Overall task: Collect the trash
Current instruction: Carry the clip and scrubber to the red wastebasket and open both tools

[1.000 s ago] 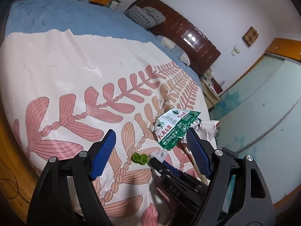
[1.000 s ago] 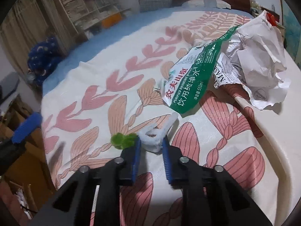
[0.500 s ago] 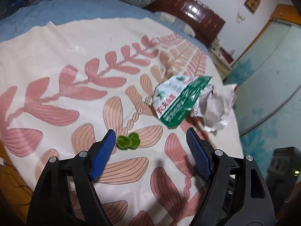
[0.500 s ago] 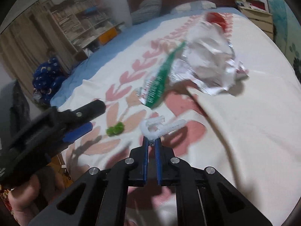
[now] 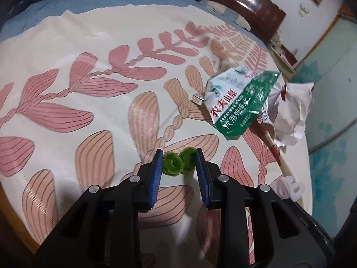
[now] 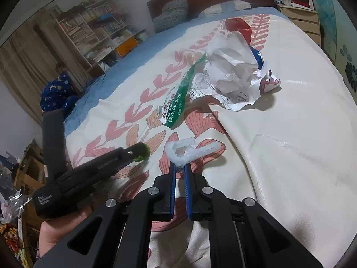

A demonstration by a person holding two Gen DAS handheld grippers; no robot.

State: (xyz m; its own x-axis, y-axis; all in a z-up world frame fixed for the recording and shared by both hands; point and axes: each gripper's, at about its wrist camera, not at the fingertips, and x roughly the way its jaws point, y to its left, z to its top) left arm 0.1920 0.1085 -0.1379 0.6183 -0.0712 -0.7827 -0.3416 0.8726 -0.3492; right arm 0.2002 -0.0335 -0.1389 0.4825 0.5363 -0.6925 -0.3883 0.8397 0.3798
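green pipe cleaner (image 5: 178,161), coiled on the bed's leaf-print sheet (image 5: 67,71), sits framed by the left tool (image 5: 177,163), its fingers narrowed around it, contact unclear. the right tool (image 6: 179,167) pinches a white pipe cleaner (image 6: 189,150), lifted. uncollected: a green water-bottle label (image 5: 241,102) and crumpled paper (image 6: 232,76). only the right view shows a red cap (image 6: 238,26) behind the paper.

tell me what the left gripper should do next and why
Probably close the left gripper the rest of the way on the green pipe cleaner. Its blue pads already flank the curled piece, which lies on the blanket between them, apparently not yet squeezed. The right gripper is already shut on the white pipe cleaner, so it's busy.
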